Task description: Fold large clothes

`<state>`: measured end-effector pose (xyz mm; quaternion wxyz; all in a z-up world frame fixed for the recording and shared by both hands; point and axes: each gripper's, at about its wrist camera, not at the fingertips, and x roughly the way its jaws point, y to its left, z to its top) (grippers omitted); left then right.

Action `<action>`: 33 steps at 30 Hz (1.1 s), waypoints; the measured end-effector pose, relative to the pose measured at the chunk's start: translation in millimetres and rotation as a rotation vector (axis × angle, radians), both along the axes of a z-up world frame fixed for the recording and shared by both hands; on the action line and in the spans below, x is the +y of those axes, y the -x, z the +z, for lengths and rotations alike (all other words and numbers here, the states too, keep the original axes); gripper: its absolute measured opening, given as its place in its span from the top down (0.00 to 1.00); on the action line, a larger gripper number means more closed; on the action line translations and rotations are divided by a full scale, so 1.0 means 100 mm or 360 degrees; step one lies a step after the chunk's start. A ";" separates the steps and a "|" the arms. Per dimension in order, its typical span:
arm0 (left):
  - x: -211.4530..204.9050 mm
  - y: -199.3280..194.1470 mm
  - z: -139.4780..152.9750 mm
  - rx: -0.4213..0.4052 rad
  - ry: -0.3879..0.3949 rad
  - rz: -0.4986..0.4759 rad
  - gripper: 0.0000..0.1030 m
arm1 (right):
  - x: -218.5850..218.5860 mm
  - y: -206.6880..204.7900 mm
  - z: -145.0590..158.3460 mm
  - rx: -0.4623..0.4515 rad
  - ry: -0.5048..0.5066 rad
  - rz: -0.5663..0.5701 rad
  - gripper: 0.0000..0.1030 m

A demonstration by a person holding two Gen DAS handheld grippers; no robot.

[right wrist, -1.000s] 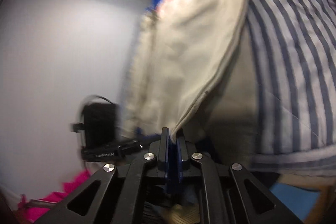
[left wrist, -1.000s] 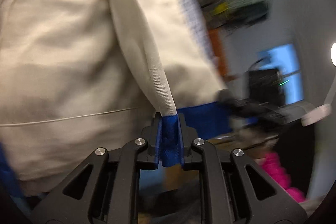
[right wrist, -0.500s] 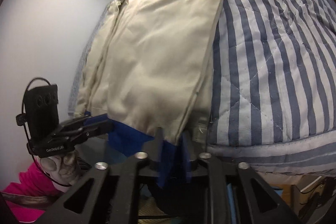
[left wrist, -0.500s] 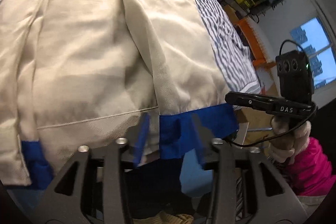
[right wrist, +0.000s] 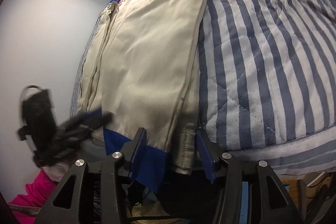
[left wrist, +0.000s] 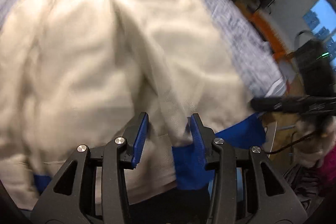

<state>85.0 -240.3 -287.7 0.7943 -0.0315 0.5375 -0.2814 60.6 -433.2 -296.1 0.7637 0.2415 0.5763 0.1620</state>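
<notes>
Striped bed (right wrist: 262,56) | jacket (right wrist: 151,51) hem between both parted, unpressed fingers (right wrist: 139,146)

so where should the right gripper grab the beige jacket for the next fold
Probably the blue hem band at the jacket's near corner, coming from the bed's near edge. That edge hangs off the striped quilt, so fingers can slip around it. The right gripper is opening there, pads clear.
</notes>
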 end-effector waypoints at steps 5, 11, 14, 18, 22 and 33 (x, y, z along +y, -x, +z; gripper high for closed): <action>0.01 0.10 0.21 -0.0067 0.0062 -0.0038 0.60 | 0.08 0.00 0.08 -0.0052 -0.0073 -0.0007 0.84; -0.17 0.44 0.51 -0.0278 0.0086 -0.0212 0.60 | 0.01 0.00 0.29 -0.0144 -0.0181 0.0032 0.77; -0.40 0.56 0.52 -0.0293 0.0046 -0.0337 0.57 | -0.08 -0.05 0.29 -0.0122 -0.0078 -0.0011 0.67; -0.71 0.60 0.50 -0.0260 0.0009 -0.0380 0.50 | -0.34 -0.06 0.40 -0.0185 -0.0020 -0.0108 0.63; -1.03 0.52 0.45 -0.0180 -0.0009 -0.0313 0.41 | -0.69 -0.04 0.55 -0.0281 0.0006 -0.0263 0.61; -1.39 0.24 0.12 -0.0110 -0.0254 -0.0232 0.40 | -0.97 -0.09 0.72 -0.0405 -0.0028 -0.0348 0.61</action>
